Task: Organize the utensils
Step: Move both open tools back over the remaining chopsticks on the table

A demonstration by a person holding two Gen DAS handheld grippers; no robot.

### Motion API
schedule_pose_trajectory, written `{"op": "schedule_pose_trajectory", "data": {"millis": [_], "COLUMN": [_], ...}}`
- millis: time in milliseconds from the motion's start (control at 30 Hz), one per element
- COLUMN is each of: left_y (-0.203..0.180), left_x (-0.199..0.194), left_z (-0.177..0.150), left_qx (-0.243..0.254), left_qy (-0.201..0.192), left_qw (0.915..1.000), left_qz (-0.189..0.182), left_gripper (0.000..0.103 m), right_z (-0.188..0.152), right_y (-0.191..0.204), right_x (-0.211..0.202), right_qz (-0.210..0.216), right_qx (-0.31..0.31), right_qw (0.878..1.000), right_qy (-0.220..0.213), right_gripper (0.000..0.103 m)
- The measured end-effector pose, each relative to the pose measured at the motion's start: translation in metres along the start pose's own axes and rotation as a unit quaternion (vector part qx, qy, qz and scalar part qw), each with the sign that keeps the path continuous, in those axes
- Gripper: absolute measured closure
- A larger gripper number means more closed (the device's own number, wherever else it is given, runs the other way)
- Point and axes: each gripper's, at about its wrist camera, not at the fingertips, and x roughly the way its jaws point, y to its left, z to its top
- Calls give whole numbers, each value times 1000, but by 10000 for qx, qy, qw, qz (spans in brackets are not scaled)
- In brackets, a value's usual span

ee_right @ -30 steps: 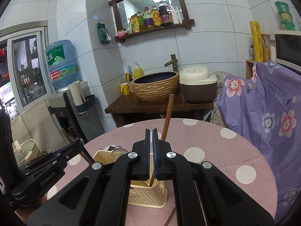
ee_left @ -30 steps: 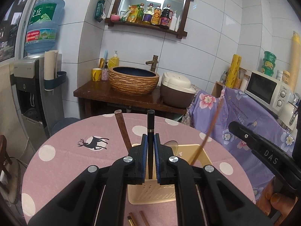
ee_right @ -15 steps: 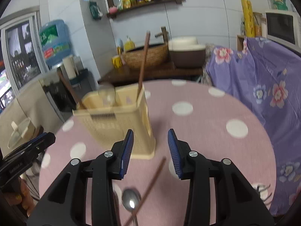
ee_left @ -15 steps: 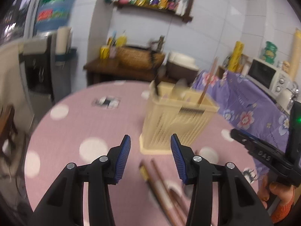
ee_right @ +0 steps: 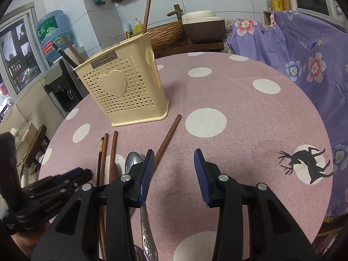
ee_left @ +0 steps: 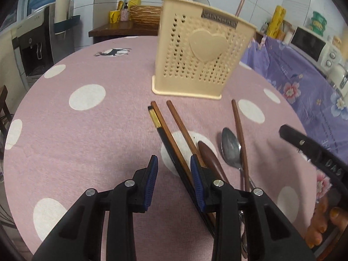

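Observation:
A cream perforated utensil holder (ee_left: pixel 200 50) stands on the pink dotted tablecloth, also in the right wrist view (ee_right: pixel 121 87), with chopsticks and a spoon standing in it. On the cloth in front lie a black chopstick (ee_left: pixel 165 137), brown chopsticks (ee_left: pixel 182 126), a wooden spoon (ee_left: pixel 208 154), a metal spoon (ee_left: pixel 230 150) and one more brown chopstick (ee_left: pixel 239 130). My left gripper (ee_left: pixel 174 163) is open and empty, low over the black and brown chopsticks. My right gripper (ee_right: pixel 173 155) is open and empty, just right of the single chopstick (ee_right: pixel 167 139) and the metal spoon (ee_right: pixel 133 163).
The round table (ee_right: pixel 250 113) drops off at its edges. A purple floral cover (ee_right: pixel 304 50) lies to the right, a water dispenser (ee_left: pixel 37 32) to the left. A wooden counter with a basin and rice cooker (ee_right: pixel 202 26) stands behind.
Both grippers let go of the chopsticks they were holding over the holder, opened, pulled back and dropped low over the utensils lying on the cloth.

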Motion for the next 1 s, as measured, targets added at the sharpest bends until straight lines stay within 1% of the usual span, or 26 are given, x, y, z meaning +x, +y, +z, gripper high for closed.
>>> {"op": "schedule_pose_trajectory", "data": {"millis": [167,300,367,467,567,667,767,833,1000], "left_y": [-3,-5,0,19,32,36,39,41,42], "left_x": [8,7,4,-3,-16,-21,-17,-12,-7], "left_z": [-3,-3,-5,-9,-8,-2,3,5,7], "left_qx": [153,216,248,-44,-279,-347,-449,-511,-520], "left_qy": [115,80,96,122,-63,-170,-166,-139,-120], "left_qw": [9996,9993,9989,9994,9991,9988,9984,9980,9977], "left_qz": [206,293,384,329,328,304,311,334,410], "left_gripper": [74,74,74,75,75,75,75,75,75], "right_z": [0,-2,-2,-1,3,10,19,25,34], "right_y": [2,7,9,6,5,11,17,19,25], "right_x": [-2,-2,-1,0,7,19,35,48,84], "right_qz": [74,90,41,-22,-60,-97,-166,-135,-325], "right_qx": [30,-26,-68,-30,12,-68,-79,32,170], "right_qw": [10000,10000,10000,9999,9998,9993,9984,9975,9935], "right_qy": [8,10,42,93,193,353,532,688,1077], "right_gripper": [63,59,59,58,58,58,58,59,64]}}
